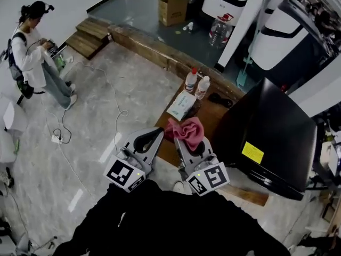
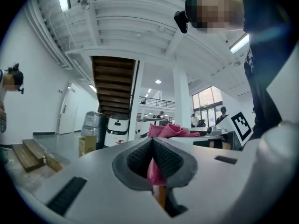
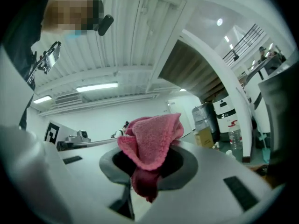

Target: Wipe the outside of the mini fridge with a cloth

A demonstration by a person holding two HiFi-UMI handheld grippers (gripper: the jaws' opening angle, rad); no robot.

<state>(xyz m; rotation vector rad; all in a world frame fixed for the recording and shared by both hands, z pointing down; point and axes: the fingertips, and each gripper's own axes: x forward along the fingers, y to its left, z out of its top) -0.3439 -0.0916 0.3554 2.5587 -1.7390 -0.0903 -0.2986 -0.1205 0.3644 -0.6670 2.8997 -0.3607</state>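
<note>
Mini fridge (image 1: 269,137) not yet wiped: your right tool (image 1: 185,139) and left tool (image 1: 158,134) both clamp the pink cloth (image 1: 186,127), short of it

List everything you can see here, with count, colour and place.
mini fridge: one, black, right, on the wooden platform
wooden platform: one, brown, centre
cloth: one, pink, held above the platform
bottles: two, white with red caps, platform's far end
packet: one, white and green, beside the bottles
cardboard box: one, brown, far floor
water jug: one, clear, far floor
person: one, white top, far left
right hand-held gripper: one, white, shut on the cloth
left hand-held gripper: one, white, shut on the cloth's edge
</note>
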